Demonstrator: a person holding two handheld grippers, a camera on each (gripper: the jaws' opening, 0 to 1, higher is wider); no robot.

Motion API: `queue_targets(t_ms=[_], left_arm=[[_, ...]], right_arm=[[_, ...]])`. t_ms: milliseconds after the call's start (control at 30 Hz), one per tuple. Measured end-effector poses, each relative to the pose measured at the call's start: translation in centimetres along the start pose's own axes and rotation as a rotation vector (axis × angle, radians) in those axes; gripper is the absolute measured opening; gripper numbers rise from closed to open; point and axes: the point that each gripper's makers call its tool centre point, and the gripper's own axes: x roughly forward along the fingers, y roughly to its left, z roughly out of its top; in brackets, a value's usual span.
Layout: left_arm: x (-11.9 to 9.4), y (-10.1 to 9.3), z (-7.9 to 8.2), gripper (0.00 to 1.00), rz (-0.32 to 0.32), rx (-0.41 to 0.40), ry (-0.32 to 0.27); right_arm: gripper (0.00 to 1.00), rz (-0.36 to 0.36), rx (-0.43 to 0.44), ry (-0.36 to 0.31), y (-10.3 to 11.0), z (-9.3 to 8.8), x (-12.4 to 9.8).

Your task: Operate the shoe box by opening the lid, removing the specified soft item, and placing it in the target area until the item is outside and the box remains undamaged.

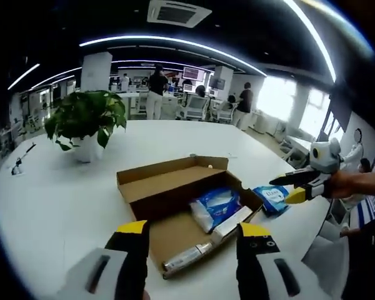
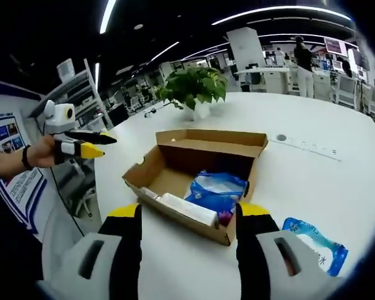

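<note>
The cardboard shoe box [image 1: 151, 185] [image 2: 175, 177] lies open on the white table, its lid [image 1: 175, 170] [image 2: 212, 139] folded back. Inside rest a soft blue-and-white pack [image 1: 215, 206] [image 2: 215, 187], a long white carton [image 1: 232, 224] [image 2: 187, 209] and a silver tube [image 1: 187, 255]. A second blue packet [image 1: 272, 199] [image 2: 315, 245] lies flat on the table beside the box. My left gripper [image 1: 194, 234] [image 2: 106, 144] hovers open before the box, holding nothing. My right gripper [image 2: 190, 215] [image 1: 287, 187] is open and empty too, close to the outer packet.
A potted green plant [image 1: 87, 122] [image 2: 194, 87] stands on the table [image 1: 62, 200] [image 2: 312, 169] beyond the box. A small black stand [image 1: 19, 161] sits at the far left edge. People and desks fill the office behind. A hand [image 1: 347, 184] holds the right gripper.
</note>
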Motion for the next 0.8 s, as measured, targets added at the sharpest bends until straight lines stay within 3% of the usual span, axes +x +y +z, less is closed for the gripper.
queue_targets(t_ms=[367,800], left_arm=[[-0.2,-0.3,-0.9,0.58,-0.016,0.006,0.006],[0.4,0.1,-0.9,0.57,-0.026,-0.008,0.011]], right_arm=[[0.55,0.002,-0.052,0.050,-1.1,1.6,1.7],[0.54,0.024,-0.121,0.122,-1.8,2.0,3.9]])
